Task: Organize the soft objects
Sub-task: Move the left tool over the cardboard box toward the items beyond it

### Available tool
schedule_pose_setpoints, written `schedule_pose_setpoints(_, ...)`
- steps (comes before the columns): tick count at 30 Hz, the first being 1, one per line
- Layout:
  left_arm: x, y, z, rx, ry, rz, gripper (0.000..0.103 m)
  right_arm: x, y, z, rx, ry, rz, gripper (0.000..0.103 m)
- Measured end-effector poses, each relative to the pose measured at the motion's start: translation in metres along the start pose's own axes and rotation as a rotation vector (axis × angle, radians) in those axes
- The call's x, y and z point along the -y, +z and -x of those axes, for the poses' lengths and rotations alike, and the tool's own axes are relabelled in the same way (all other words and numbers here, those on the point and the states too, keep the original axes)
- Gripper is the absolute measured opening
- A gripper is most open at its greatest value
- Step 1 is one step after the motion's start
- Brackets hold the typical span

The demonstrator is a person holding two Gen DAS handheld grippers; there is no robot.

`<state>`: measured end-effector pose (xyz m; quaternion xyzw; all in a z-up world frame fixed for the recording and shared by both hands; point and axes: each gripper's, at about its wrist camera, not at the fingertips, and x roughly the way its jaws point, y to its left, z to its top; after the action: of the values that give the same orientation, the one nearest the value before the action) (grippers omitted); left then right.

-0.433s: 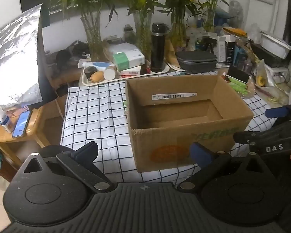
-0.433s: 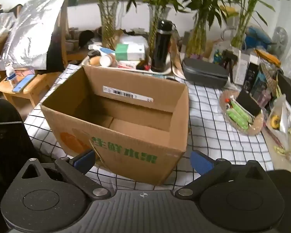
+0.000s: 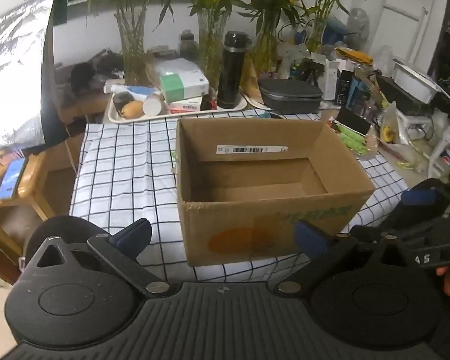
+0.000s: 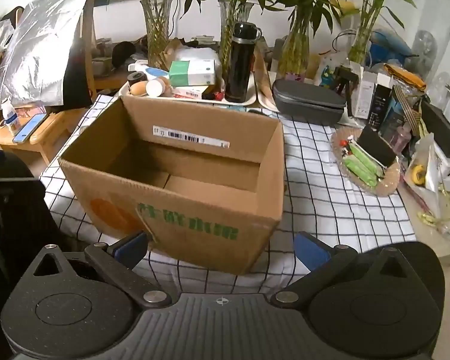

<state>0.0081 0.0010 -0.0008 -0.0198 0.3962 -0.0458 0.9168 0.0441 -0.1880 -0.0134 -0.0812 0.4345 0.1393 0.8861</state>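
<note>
1. Since the earlier frame my view has barely shifted; the open brown cardboard box [image 3: 270, 186] sits mid-desk [image 3: 120, 162] as before.
2. Left gripper [image 3: 222, 237] and right gripper [image 4: 222, 247] both gape, empty.
3. No soft objects visible; I must find one next.

L wrist view: rides behind left claw [image 3: 222, 237], tilted down twd worktop [image 3: 120, 162], close on cardboard box [image 3: 255, 228] at 12 o'clock; right claw [image 3: 417, 198] edging in at 3. R wrist view: behind right claw [image 4: 220, 247], angled down, box [image 4: 195, 225] at 11, nearer. Shared: box, checked worktop [image 4: 330, 198], black flask [image 3: 234, 69] [image 4: 241, 63] at 12.
</note>
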Motion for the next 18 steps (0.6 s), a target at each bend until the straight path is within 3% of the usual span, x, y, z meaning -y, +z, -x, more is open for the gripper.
schedule_pose_setpoints(18,-0.006,-0.004,0.004,-0.002,-0.062,0.048,0.103,0.006,-0.003,0.003,-0.011,0.026,-0.047,0.103)
